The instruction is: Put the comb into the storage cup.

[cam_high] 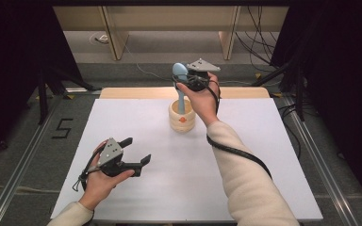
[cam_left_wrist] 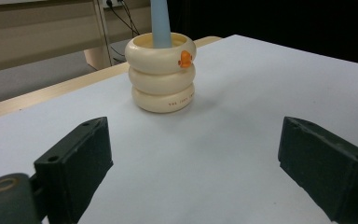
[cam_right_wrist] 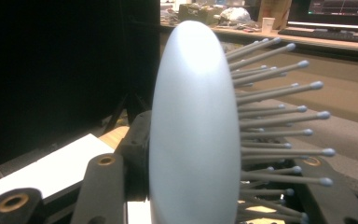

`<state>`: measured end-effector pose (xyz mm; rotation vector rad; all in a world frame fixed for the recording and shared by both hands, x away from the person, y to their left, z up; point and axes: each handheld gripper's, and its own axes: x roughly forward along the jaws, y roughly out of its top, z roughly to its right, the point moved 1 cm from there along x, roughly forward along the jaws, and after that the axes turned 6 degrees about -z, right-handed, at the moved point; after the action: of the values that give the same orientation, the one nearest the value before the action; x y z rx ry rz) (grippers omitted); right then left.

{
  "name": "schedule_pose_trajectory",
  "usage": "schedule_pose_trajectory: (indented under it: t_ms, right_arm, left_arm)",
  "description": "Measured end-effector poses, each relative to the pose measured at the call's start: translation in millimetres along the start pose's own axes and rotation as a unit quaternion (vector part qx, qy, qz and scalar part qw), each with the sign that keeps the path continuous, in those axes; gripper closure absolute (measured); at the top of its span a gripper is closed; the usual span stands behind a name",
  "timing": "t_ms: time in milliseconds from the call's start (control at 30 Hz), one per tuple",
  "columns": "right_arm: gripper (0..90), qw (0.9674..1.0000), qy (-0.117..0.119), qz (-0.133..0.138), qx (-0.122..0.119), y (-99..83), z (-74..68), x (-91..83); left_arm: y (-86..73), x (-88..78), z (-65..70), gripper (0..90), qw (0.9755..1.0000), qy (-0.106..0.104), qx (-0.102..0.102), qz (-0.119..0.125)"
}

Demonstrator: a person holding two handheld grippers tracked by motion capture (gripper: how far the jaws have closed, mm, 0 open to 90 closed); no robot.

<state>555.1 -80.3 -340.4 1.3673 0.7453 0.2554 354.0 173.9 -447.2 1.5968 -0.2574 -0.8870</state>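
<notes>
A: What has the right gripper (cam_high: 188, 77) got?

B: A light blue hairbrush (cam_high: 180, 70). The jaws are clamped on its head, one on the smooth back, the other in among the bristles (cam_right_wrist: 279, 116). That gripper is up above the far middle of the table (cam_high: 132, 207).

A: And the rest of the brush?

B: The handle hangs straight down into a cream holder (cam_high: 182, 117), built like three stacked rings with a small orange mark on the top one. The holder stands upright on the white tabletop, far centre.

A: The left gripper (cam_high: 137, 150)?

B: Near left, low over the table, jaws spread wide with nothing between them. They point towards the holder, which stands well apart from them.
</notes>
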Motion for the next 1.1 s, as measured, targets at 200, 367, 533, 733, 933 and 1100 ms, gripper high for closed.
schedule_pose_trajectory:
  t_ms: [200,367,533,733,933,1100]
  right_arm:
    - [50.8,1.0000,-0.004,-0.003,0.002,-4.0,1.8,1.4]
    - [50.7,1.0000,-0.006,-0.006,0.005,-9.5,3.5,3.7]
    - [50.3,0.9999,-0.007,-0.009,0.005,-13.4,3.1,5.8]
    - [50.0,0.9998,-0.010,-0.016,0.007,-20.3,3.0,8.9]
    - [49.8,0.9996,-0.012,-0.024,0.005,-27.9,2.9,11.5]
    - [49.6,0.9996,-0.012,-0.026,0.005,-33.6,1.6,13.7]
  left_arm:
    - [-0.4,0.5,0.4,8.9,1.0000,-0.001,-0.001,0.000]
    - [-0.7,1.2,-0.1,8.9,1.0000,0.001,-0.001,-0.001]
    - [-0.8,1.3,-0.1,8.9,1.0000,0.001,0.000,-0.001]
    - [-0.9,1.5,0.1,8.8,1.0000,0.001,0.000,-0.001]
    - [-0.9,1.8,0.1,8.8,1.0000,0.002,0.000,-0.002]
    - [-1.4,2.2,-0.2,8.8,1.0000,0.005,-0.002,-0.002]
